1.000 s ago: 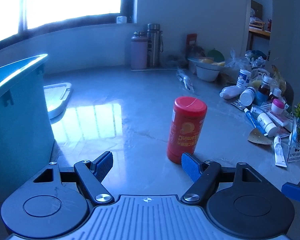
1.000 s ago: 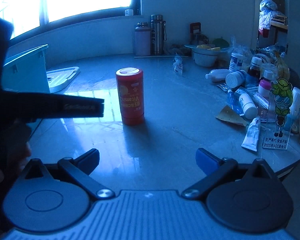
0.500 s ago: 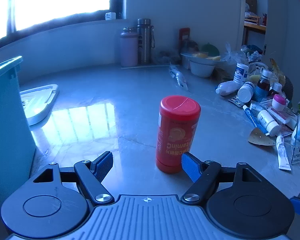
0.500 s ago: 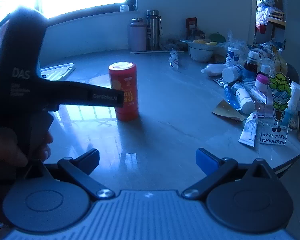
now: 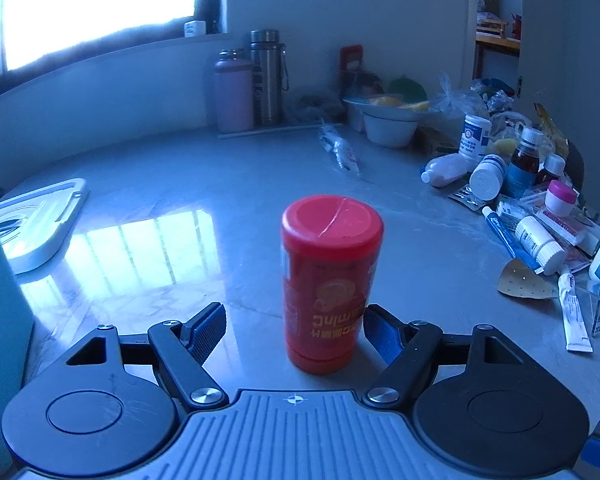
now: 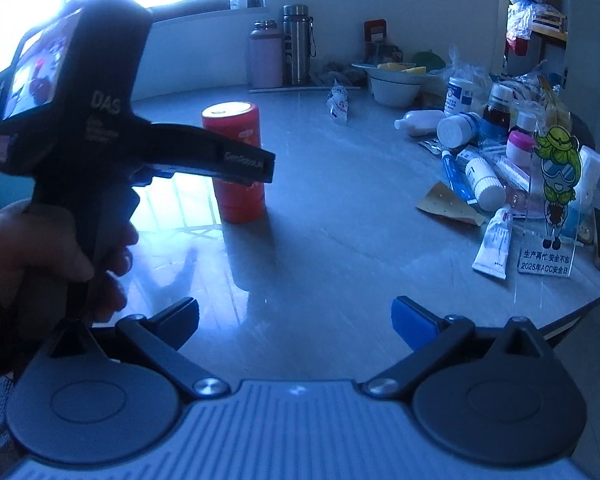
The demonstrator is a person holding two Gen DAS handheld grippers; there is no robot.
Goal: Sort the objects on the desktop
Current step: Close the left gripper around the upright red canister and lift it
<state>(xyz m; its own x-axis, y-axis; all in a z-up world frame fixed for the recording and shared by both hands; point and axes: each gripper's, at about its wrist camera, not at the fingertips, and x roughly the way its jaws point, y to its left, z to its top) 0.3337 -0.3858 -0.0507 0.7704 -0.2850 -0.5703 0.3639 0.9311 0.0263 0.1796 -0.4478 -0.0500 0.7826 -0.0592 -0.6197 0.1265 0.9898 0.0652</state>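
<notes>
Red cylindrical canister [image 5: 331, 280], smooth cap, upright on glossy marble tabletop [image 5: 228, 184]

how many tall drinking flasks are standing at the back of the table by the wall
2. A pink flask stands on the left, and a steel flask touches or nearly touches its right side, both upright against the wall. Clutter farther right could hide others.

Two flasks [image 5: 252, 80] by wall — white bowl [image 5: 390, 124] beside window [image 5: 92, 4].

Glossy stone-look counter [image 5: 228, 184] mirroring window light, smooth red plastic canister [image 5: 331, 280], brushed metal flask [image 5: 266, 77], matt pink bottle [image 5: 233, 95], ribbed blue gripper pads [image 5: 210, 330]
</notes>
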